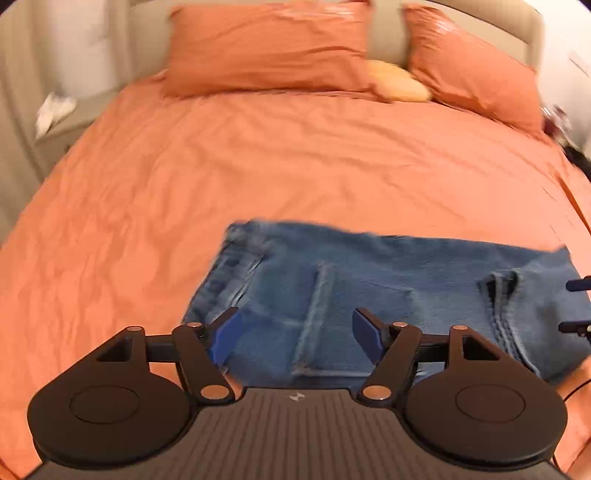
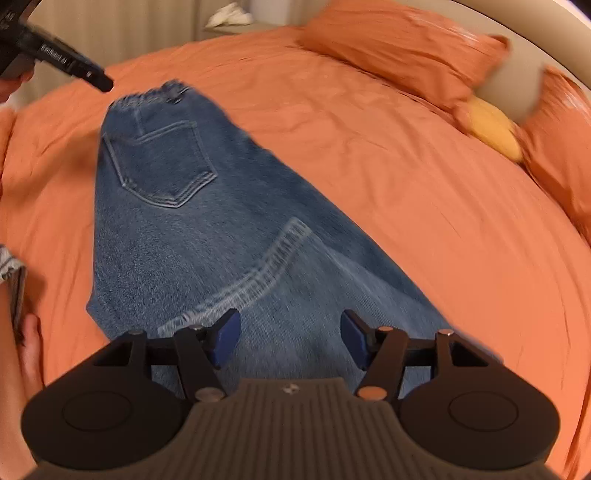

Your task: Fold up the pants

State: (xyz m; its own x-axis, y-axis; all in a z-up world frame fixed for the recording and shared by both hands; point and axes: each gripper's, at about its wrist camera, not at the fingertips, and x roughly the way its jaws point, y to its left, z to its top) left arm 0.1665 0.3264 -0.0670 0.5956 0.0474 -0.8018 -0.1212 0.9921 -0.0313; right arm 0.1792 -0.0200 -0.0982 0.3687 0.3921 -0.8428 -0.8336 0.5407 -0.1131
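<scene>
Blue denim pants [image 1: 369, 291] lie folded on the orange bed cover [image 1: 258, 166]. In the right wrist view the pants [image 2: 207, 236] run away from me, back pocket and waistband at the far end. My left gripper [image 1: 297, 334] is open and empty, above the near edge of the pants by the pocket. My right gripper [image 2: 290, 339] is open and empty, above the near end of the pants. The right gripper's fingertips show at the right edge of the left wrist view [image 1: 576, 306]. The left gripper's tip shows at the upper left of the right wrist view [image 2: 88, 74].
Two orange pillows [image 1: 266, 48] lean on a beige headboard [image 1: 388, 33], with a yellow cushion [image 1: 399, 83] between them. A nightstand with white cloth [image 1: 55, 114] stands left of the bed. A person's hand [image 2: 29, 354] shows at the left edge of the right wrist view.
</scene>
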